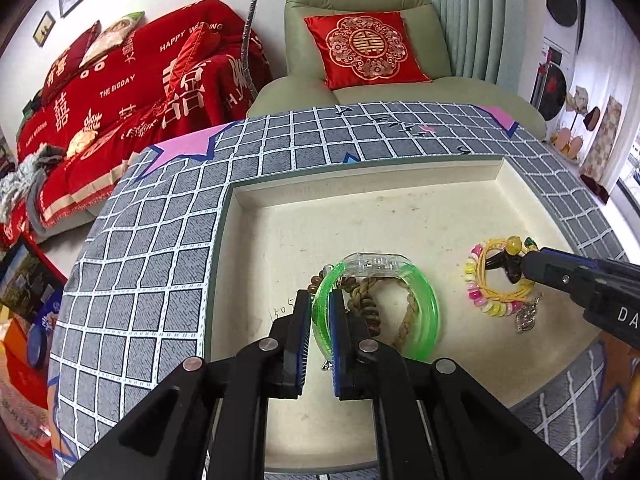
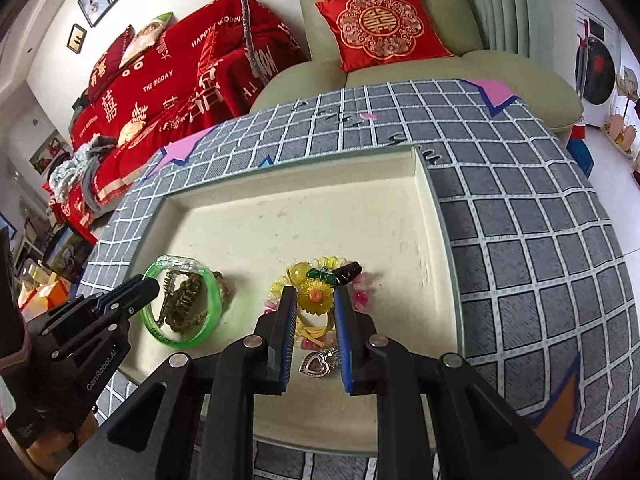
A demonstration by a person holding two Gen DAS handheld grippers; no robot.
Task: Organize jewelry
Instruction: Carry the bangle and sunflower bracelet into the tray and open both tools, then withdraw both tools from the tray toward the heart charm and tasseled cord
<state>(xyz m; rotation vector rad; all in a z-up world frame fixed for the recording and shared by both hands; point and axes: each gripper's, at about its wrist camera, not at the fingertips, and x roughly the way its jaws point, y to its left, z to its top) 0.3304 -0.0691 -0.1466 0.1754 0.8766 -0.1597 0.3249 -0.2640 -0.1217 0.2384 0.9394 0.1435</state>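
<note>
left wrist view: the left gripper [image 1: 320, 308] pinches the green bangle [image 1: 424, 304] tight, tipped down into the cream tray [image 1: 360, 208]. the right gripper [image 2: 316, 304], also tipped down, is squeezed on a yellow flower clip [image 2: 316, 298] over one bead bracelet [image 2: 360, 294]. one brown braided bracelet [image 1: 404, 316] lies inside the bangle.
</note>
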